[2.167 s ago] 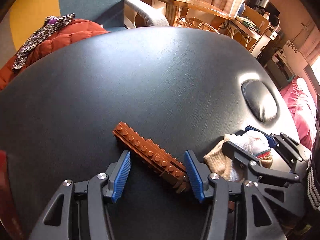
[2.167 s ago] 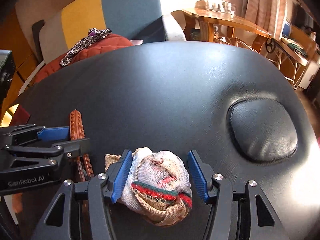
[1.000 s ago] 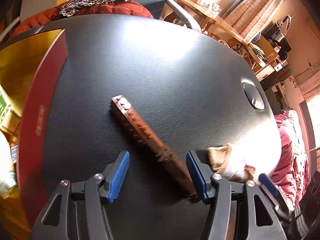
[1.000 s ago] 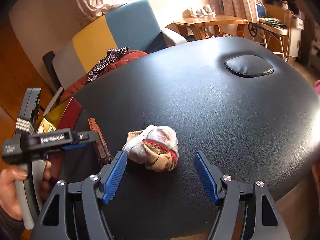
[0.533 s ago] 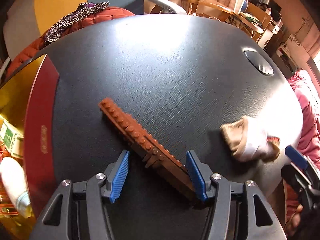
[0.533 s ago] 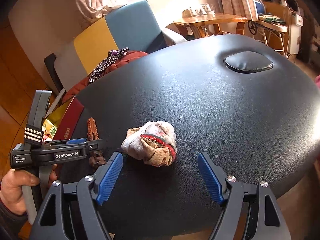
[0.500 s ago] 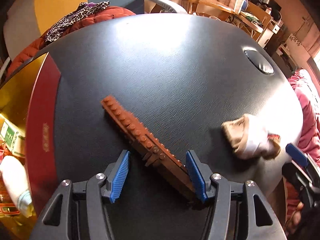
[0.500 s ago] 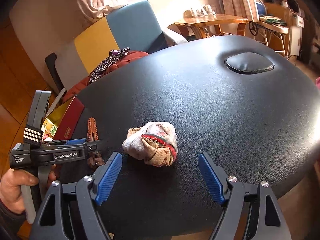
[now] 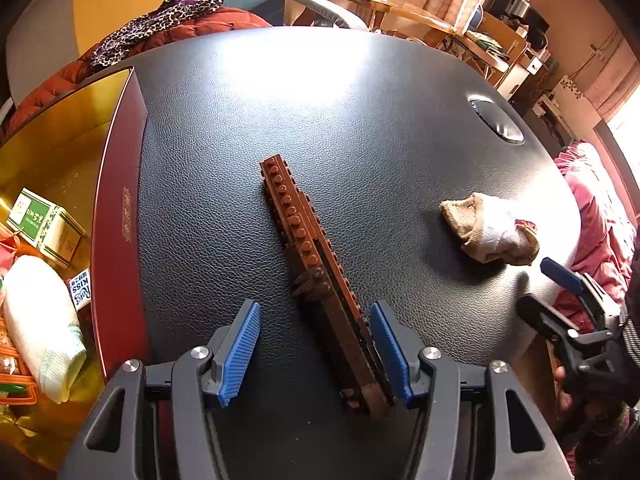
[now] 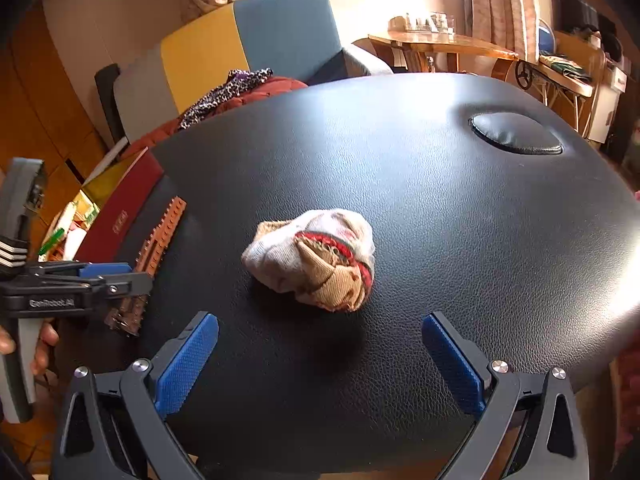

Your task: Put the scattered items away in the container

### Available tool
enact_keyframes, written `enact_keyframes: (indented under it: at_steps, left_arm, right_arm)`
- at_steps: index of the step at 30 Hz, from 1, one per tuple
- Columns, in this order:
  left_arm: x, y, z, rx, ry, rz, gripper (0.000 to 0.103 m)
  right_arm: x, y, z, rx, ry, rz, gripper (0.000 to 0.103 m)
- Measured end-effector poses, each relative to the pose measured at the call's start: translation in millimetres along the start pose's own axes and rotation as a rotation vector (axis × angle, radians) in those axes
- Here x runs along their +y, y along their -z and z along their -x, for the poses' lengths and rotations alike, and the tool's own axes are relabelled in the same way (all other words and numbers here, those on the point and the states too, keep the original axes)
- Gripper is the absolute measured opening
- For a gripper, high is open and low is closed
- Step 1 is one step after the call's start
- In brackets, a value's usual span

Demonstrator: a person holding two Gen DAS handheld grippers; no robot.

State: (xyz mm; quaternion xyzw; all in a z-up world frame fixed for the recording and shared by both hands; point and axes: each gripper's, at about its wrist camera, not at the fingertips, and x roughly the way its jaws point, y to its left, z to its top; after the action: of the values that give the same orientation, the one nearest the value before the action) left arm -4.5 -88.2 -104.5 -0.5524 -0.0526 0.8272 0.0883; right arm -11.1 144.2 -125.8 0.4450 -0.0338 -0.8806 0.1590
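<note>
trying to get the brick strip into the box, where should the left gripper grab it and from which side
Probably grip the brown brick strip across its narrow width at the near end, coming from the near table edge. It lies flat and long, its near end already between the open left gripper fingers, against the right pad.

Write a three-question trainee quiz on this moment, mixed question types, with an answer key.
1. True or false: the left gripper is shut on the brown brick strip.
2. Multiple choice: the balled sock lies
A. inside the red-walled box
B. on the black padded table, ahead of the open right gripper
C. clamped between the blue pads
3. Fill in: the red-walled box stands to the ____ of the brick strip in the left wrist view.

Key: 1 false, both fingers are apart and the strip lies on the black padded table. 2 B; the right gripper is empty. 3 left.
</note>
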Motion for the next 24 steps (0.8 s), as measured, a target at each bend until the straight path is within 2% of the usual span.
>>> enact_keyframes:
  at_steps: [5, 10, 17, 21, 24]
  left_arm:
    - [-11.7, -6.1, 1.2, -0.033, 0.000, -0.012, 0.059]
    - [-14.8, -20.3, -15.4, -0.002, -0.008, 0.046, 0.059]
    - [-18.1, -22.5, -21.4, -0.037, -0.026, 0.079, 0.059]
    - [-30.7, -20.0, -26.0, -0.054, -0.079, 0.034, 0.062]
    - [-35.8, -15.0, -26.5, -0.074, -0.107, 0.012, 0.063]
  right_arm:
    - [-5.6, 3.5, -6.1, 0.019, 0.009, -0.013, 0.103]
    - [-5.1, 5.3, -8.2, 0.005, 0.018, -0.005, 0.103]
    - [-2.2, 10.4, -11.1, -0.023, 0.049, -0.006, 0.103]
    - [1.2, 10.9, -12.6, -0.020, 0.072, 0.011, 0.103]
    - [-3.4, 5.9, -8.7, -0.007, 0.051, -0.011, 0.102]
